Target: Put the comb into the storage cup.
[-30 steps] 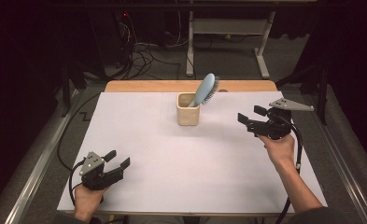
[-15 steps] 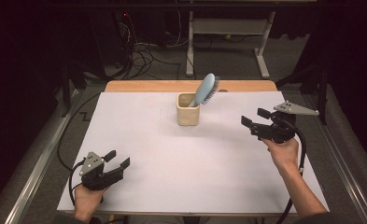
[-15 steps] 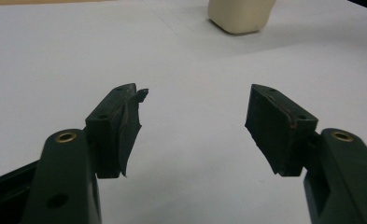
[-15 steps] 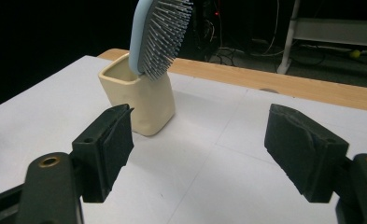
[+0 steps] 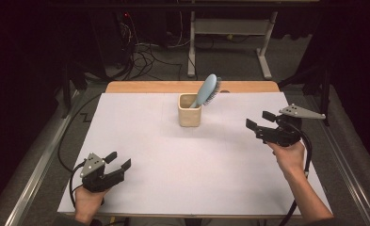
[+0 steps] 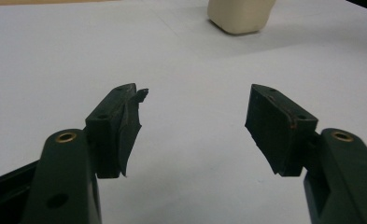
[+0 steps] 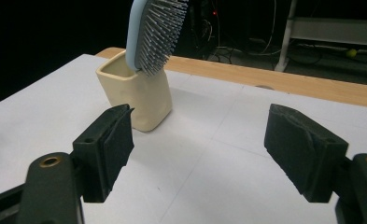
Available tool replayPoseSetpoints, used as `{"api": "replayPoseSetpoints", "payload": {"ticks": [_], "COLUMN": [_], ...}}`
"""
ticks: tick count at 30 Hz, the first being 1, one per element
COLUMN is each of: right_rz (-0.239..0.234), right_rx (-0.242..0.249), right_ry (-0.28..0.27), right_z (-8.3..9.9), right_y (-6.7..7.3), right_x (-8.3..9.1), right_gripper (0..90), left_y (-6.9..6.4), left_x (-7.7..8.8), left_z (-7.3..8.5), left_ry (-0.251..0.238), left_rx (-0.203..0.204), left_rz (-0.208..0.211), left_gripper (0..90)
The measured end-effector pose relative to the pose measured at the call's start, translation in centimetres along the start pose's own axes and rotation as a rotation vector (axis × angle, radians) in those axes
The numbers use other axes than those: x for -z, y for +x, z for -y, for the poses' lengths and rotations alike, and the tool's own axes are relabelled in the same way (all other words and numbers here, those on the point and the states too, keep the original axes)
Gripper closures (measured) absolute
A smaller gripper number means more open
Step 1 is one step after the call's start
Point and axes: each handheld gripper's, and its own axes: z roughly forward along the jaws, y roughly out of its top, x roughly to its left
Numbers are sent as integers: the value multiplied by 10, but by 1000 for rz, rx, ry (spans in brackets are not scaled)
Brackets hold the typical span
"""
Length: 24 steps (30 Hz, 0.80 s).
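cups: 1 (image 5: 190,116) | hairbrushes: 1 (image 5: 207,91) | tools: 2 (image 5: 116,160) (image 5: 261,121) | tables: 1 (image 5: 173,160)

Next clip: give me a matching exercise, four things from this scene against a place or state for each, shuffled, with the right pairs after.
Things:
1. hairbrush
2. cup
3. left gripper
4. right gripper

Places or states:
A. held above the table's right side, jaws open
B. beige, standing on the white table toward the far edge
C. low at the near left corner, jaws open
D. light blue, handle down in the cup, leaning right

Pairs: 1-D, 2-B, 3-C, 4-A
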Motion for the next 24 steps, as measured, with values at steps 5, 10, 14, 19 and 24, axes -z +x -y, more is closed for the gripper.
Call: {"api": "replayPoseSetpoints", "payload": {"ticks": [5,10,14,19,24], "right_rz": [4,12,17,21,25], "right_rx": [-5,-10,-14,-15,-14], "right_ry": [-8,-15,-21,-29,-31], "right_z": [3,7,9,10,12], "right_y": [-2,-5,-6,-8,-9], "right_x": [4,9,13,19,24], "right_gripper": [246,246,247,248,249], "left_y": [0,0,0,0,0], "left_x": [0,0,0,0,0], "left_z": [0,0,0,0,0], "left_ry": [1,0,0,0,-1], "left_rx": [0,1,1,2,3], "left_rz": [0,-1,-1,0,0], "left_gripper": [356,356,356,356,356]}}
